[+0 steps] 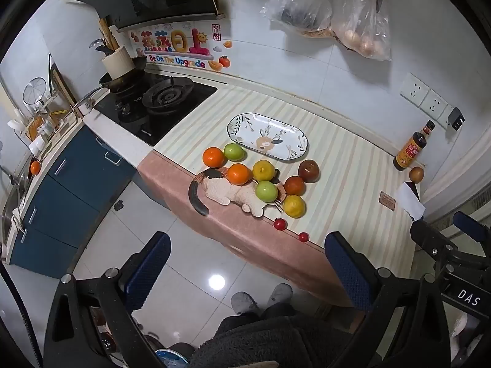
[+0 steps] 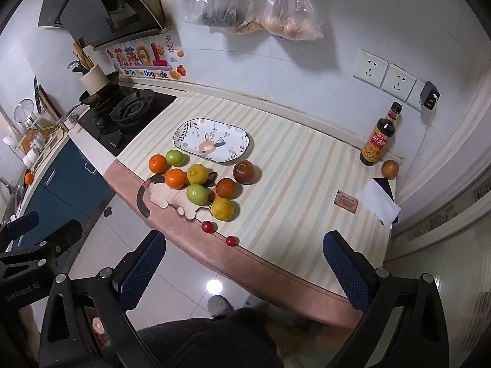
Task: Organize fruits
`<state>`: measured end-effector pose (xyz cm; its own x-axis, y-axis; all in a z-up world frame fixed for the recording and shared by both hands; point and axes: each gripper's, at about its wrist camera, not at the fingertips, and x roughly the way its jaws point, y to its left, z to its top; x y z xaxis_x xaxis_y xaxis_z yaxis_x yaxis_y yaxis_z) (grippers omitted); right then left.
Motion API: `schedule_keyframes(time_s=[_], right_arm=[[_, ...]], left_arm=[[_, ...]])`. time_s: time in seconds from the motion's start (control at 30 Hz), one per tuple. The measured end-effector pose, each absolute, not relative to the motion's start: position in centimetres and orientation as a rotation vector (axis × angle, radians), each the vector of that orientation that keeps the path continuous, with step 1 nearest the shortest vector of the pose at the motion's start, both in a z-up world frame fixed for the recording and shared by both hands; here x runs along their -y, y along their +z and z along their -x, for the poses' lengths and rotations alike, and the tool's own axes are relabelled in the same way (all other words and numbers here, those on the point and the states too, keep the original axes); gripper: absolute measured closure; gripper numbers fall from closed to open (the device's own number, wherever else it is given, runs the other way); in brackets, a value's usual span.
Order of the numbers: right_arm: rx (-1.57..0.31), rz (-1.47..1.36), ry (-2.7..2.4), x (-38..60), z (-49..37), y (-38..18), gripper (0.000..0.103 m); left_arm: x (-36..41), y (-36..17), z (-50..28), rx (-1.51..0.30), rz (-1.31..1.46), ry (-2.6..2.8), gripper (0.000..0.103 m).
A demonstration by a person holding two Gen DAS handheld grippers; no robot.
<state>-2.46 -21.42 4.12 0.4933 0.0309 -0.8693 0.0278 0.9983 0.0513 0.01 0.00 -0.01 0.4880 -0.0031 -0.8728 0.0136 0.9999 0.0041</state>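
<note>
An oval patterned plate (image 1: 267, 136) (image 2: 211, 139) lies empty on the striped counter. In front of it is a cluster of fruit: two oranges (image 1: 213, 157) (image 2: 157, 163), two green fruits (image 1: 234, 152) (image 2: 175, 157), two yellow ones (image 1: 263, 170) (image 2: 198, 174), a dark red apple (image 1: 308, 170) (image 2: 244, 172) and a red-orange fruit (image 1: 294, 185) (image 2: 226, 188). Two cherry tomatoes (image 1: 280, 224) (image 2: 207, 226) sit near the counter's front edge. My left gripper (image 1: 248, 263) and right gripper (image 2: 245, 260) are both open and empty, held above the floor in front of the counter.
A cat figure (image 1: 227, 191) (image 2: 172, 197) lies under part of the fruit. A sauce bottle (image 2: 379, 136), a brown fruit (image 2: 389, 169) and a white paper (image 2: 379, 204) stand at the right. A gas stove (image 1: 159, 101) with a pan is at the left. Bags hang on the wall.
</note>
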Motion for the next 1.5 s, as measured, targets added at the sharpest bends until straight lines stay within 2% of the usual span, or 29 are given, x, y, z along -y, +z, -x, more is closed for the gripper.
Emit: schedule_keyframes(time_s=[1.5], right_arm=[[-1.045, -0.055, -0.001, 21.5, 2.4, 4.5, 0.0]], left_arm=[[1.3, 0.7, -0.4, -1.061, -0.001, -0.024, 0.0]])
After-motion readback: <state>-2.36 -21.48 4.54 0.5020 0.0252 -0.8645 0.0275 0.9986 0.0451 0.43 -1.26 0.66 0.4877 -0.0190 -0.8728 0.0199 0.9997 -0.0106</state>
